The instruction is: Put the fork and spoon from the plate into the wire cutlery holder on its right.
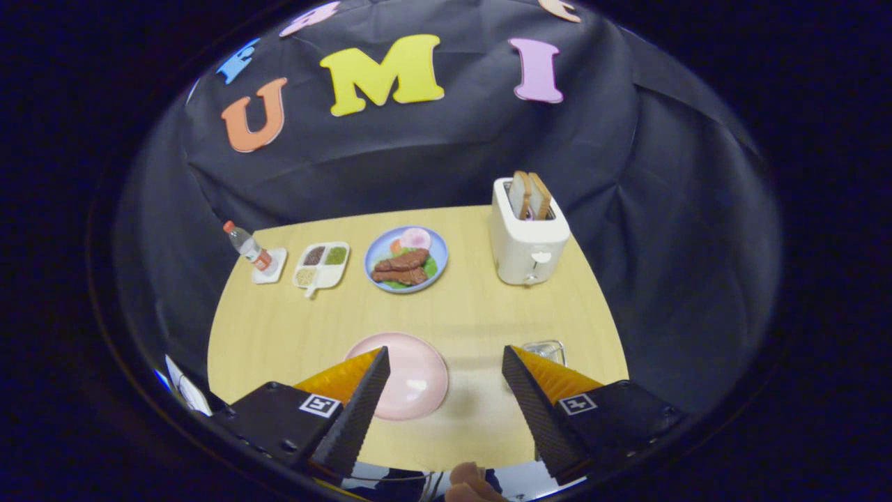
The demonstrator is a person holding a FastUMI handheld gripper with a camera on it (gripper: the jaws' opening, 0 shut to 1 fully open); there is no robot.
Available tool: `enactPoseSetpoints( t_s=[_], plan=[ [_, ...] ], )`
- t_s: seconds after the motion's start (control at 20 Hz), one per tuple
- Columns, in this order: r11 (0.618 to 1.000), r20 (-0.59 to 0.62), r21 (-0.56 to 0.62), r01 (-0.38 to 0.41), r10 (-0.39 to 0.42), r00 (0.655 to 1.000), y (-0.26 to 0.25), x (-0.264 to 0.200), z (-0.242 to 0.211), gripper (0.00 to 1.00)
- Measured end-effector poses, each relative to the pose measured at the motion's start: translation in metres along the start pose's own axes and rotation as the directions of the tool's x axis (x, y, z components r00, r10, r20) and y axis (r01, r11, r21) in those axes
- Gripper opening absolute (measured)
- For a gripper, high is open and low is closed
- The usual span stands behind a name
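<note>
The claw is hovering with its fingers spread wide, holding nothing, above the near edge of the pale wooden table. The round pink plate is lying by that edge, partly behind the left finger; no cutlery is showing on its visible part. The wire cutlery holder is peeking out behind the right finger, near the right edge. Bare tabletop is lying open mid-table. Along the far edge are standing a white toaster with bread, a blue plate of food, a white three-part dish and a small plastic bottle.
</note>
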State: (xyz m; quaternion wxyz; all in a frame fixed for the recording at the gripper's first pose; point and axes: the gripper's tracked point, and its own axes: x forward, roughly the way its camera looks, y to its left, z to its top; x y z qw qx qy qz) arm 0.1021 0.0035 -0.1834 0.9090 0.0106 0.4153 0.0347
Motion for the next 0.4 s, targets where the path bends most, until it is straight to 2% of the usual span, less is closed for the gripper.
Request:
enactPoseSetpoints(
  t_s=[0.1,0.2,0.3,0.4],
  plan=[
    [1.0,0.084,-0.014,-0.002,0.003,0.996,0.016,-0.015,0.013,0.97],
    [0.999,0.183,-0.015,0.04,-0.037,0.982,0.021,-0.035,0.03,0.97],
    [0.997,0.298,-0.008,0.075,-0.069,0.952,0.029,-0.059,0.049,0.97],
    [0.996,0.415,-0.01,0.086,-0.074,0.907,0.041,-0.085,0.068,0.97]
  ],
)
